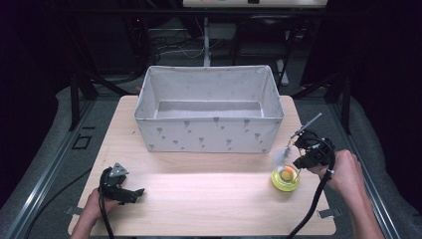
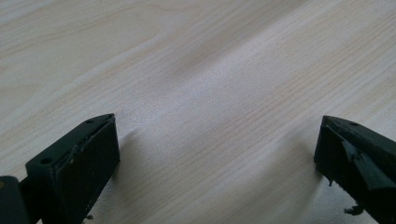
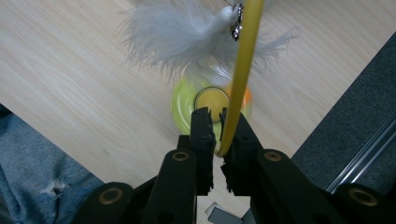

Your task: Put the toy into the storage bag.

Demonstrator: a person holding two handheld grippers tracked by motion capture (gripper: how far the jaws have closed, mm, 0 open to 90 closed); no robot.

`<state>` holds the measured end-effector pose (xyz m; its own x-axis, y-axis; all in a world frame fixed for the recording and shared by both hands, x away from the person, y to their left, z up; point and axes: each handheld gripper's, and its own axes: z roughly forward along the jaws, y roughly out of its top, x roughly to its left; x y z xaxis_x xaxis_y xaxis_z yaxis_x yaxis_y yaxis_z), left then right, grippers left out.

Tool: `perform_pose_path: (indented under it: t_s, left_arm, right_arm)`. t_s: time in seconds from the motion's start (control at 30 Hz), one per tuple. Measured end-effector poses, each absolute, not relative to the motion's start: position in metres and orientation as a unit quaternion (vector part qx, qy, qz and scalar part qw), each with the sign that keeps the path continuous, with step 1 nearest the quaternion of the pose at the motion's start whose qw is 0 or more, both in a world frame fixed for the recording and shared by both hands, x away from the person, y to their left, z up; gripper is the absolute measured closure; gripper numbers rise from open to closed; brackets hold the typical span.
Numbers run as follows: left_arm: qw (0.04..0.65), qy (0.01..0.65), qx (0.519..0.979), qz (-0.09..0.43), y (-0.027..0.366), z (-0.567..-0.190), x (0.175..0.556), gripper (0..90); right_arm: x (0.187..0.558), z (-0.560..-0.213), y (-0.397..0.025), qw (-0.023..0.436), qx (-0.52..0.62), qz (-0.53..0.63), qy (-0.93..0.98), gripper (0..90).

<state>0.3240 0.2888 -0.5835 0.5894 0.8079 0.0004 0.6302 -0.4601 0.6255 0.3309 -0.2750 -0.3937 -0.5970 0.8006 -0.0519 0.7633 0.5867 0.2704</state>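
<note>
Near the table's [image 1: 209,199] right edge, the right gripper [image 3: 215,116] clamps a yellow wand [image 3: 243,65] (top cut off); its white feather [image 3: 182,32] blurs over a yellow dish [image 3: 184,105]; the left gripper [image 2: 217,154] gapes, empty.

This looks like a lab or recording studio. A small wooden table [image 1: 199,199] stands among dark curtains, black metal stands [image 1: 74,94] at the left and loose cables [image 1: 169,47] on the floor at top centre.
</note>
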Motion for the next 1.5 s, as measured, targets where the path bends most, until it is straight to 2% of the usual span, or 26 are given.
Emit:
perform_pose_path:
  t_s: [0.1,0.87,1.5]
  left_arm:
    - [0.295,0.427,0.841,0.150,0.289,-0.584,0.324,0.0]
    - [0.296,0.427,0.841,0.151,0.289,-0.584,0.324,0.0]
    - [0.296,0.427,0.841,0.150,0.289,-0.584,0.324,0.0]
  right_arm:
    - [0.334,-0.392,-0.275,0.080,0.434,0.100,0.892,88.0]
    - [0.338,-0.376,-0.266,0.088,0.418,0.115,0.897,88.4]
    - [0.348,-0.361,-0.238,0.096,0.382,0.124,0.911,88.4]
